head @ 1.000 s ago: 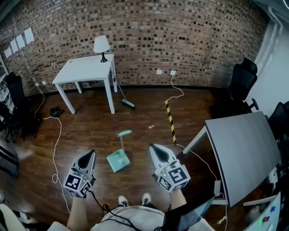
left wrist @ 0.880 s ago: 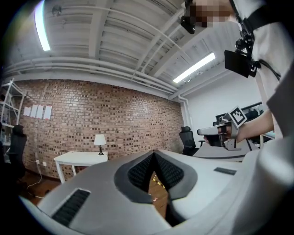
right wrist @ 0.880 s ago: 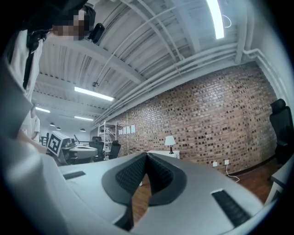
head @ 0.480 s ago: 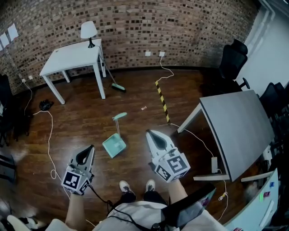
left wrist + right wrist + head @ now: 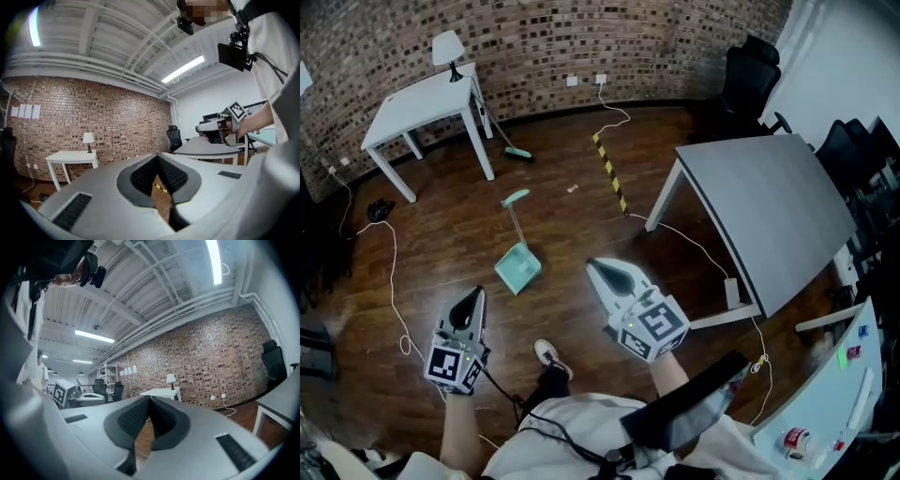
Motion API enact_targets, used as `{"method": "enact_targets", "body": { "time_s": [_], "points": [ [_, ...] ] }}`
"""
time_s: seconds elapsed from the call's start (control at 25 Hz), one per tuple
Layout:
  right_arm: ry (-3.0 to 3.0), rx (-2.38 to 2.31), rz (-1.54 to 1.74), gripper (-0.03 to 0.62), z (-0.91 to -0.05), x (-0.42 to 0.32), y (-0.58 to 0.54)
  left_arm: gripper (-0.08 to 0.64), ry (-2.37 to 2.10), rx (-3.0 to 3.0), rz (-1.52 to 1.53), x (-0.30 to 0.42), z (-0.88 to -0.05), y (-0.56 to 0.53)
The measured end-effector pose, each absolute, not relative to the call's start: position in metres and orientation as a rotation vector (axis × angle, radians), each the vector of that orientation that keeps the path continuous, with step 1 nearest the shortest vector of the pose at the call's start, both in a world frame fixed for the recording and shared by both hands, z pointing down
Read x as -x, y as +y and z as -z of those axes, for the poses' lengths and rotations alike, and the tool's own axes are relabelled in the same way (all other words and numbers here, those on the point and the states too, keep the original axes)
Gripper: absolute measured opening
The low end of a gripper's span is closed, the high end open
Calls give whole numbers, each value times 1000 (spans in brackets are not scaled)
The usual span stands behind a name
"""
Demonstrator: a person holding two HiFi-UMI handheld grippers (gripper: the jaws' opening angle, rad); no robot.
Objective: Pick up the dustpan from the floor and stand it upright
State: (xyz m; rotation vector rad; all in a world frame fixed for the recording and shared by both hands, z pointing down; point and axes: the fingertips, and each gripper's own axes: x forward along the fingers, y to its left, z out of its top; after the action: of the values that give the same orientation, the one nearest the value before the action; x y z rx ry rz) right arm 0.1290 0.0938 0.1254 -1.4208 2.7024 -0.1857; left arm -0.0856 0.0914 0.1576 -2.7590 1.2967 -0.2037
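We had stepped and turned, yet the dustpan still lay flat on the floor ahead, between our left gripper and right gripper. Both were closed and empty, so the pickup remained unstarted.

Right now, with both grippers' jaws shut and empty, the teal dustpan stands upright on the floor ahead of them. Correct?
Not upright. The head view shows the dustpan lying flat on the floor, its handle pointing away toward the brick wall. The rest holds: the left gripper and right gripper have their jaws shut on nothing, and the dustpan is ahead of them.
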Motion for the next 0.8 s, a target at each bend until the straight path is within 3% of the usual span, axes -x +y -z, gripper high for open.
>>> {"method": "enact_targets", "body": {
  "time_s": [0.44, 0.8],
  "points": [
    [2752, 1389, 185, -17, -146, -251, 312, -3, 1486, 2670, 229, -10, -168, 325],
    [2703, 1365, 251, -19, -135, -292, 391, -3, 1489, 2646, 274, -47, -150, 412]
  ]
}}
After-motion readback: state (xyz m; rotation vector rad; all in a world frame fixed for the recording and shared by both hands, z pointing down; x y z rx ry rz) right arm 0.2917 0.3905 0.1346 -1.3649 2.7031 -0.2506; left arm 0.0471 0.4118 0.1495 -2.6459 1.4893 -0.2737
